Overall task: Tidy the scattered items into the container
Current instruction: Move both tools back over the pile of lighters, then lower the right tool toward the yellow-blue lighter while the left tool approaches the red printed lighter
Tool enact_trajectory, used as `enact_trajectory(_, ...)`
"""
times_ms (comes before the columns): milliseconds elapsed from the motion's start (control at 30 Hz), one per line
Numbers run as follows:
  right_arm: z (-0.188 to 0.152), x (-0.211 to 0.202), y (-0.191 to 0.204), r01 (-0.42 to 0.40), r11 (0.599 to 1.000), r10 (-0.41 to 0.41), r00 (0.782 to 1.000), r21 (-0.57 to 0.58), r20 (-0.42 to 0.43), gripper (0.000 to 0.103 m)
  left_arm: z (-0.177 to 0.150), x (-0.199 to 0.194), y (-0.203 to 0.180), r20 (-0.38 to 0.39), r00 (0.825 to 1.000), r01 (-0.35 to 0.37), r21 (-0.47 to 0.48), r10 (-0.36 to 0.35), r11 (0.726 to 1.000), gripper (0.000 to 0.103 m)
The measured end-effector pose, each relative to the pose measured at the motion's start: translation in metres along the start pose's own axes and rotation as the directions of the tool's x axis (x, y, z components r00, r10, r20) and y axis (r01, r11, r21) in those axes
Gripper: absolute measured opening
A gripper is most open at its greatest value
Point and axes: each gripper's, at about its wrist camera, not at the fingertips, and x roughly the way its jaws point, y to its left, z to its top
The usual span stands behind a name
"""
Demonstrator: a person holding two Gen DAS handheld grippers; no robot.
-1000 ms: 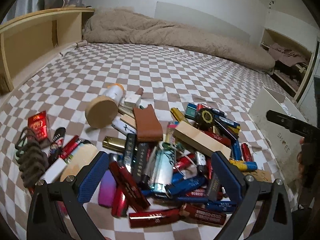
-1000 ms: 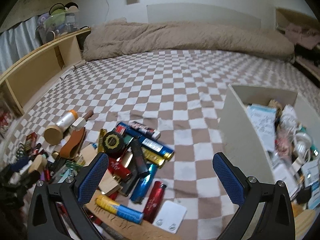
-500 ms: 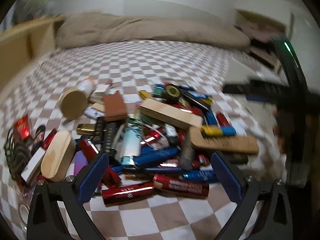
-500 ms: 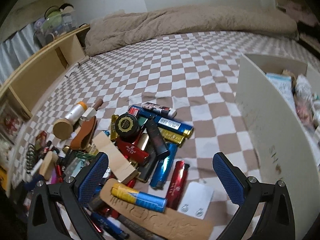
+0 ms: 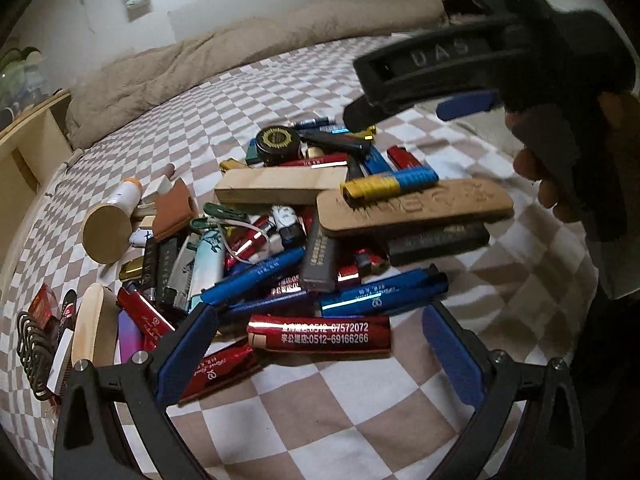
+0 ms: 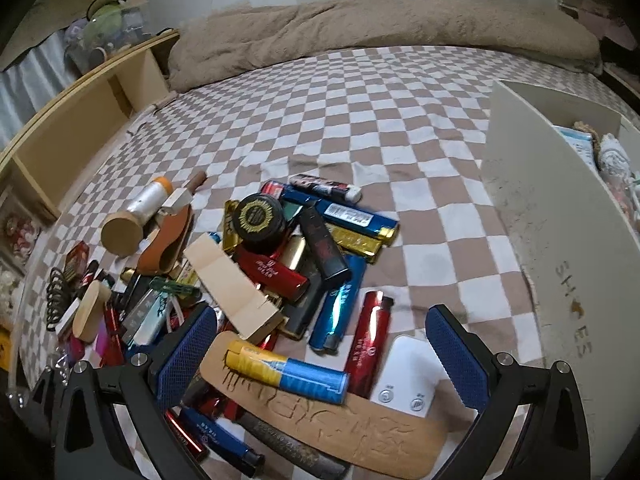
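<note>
Lighters (image 5: 320, 336) lie heaped mid-bed on the checked sheet, the white box (image 6: 560, 248) beside them toward the right edge. Both grippers hover with fingers spread, empty: left (image 5: 320, 344) framing a red lighter, right (image 6: 320, 352) over the yellow-blue one (image 6: 286, 372). Picking seems next: lower, pinch, carry across.

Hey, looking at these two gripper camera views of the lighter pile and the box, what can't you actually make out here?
- Left wrist view: the right gripper is blurred, covers the bed behind it, and its jaw gap is unreadable.
- Right wrist view: the white box shows mostly its near wall; its contents are cut off at the right edge.
- Right wrist view: the carved wooden plaque hides items beneath it; its engraving is unreadable.
- Left wrist view: the left gripper is open and empty.
</note>
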Motion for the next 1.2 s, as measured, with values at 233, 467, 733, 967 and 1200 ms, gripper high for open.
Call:
enact_trajectory(233,-0.006,0.007,0.004,-0.028,1.000,0.028,0.999,0.001,-0.042,0.103,-0.004,0.010,-0.001,-0.052,0.999,-0.012,0.015,0.013,1.000,0.103)
enact_trajectory(467,-0.011,0.020,-0.002,-0.128,0.987,0.142,0.978,0.095,-0.153,0.103,-0.007,0.014,0.001,-0.083,0.997,0.005,0.005,-0.004,1.000,0.103)
enact_trajectory(733,-0.018,0.024,0.001,-0.122,0.983,0.145,0.973,0.136,-0.179,0.103,-0.007,0.016,-0.002,-0.108,0.993,0.044,0.008,-0.043,0.999,0.088)
enact_trajectory(967,-0.025,0.027,0.016,-0.060,0.996,0.072,0.982,0.073,-0.174,0.103,-0.008,0.016,0.000,-0.120,0.991,0.057,-0.021,-0.059,0.998,0.082)
enact_trajectory(1200,-0.029,0.032,0.020,0.028,0.999,-0.025,0.989,0.016,-0.142,0.086,-0.007,0.015,0.005,-0.122,0.991,0.052,-0.043,-0.057,0.998,0.082)
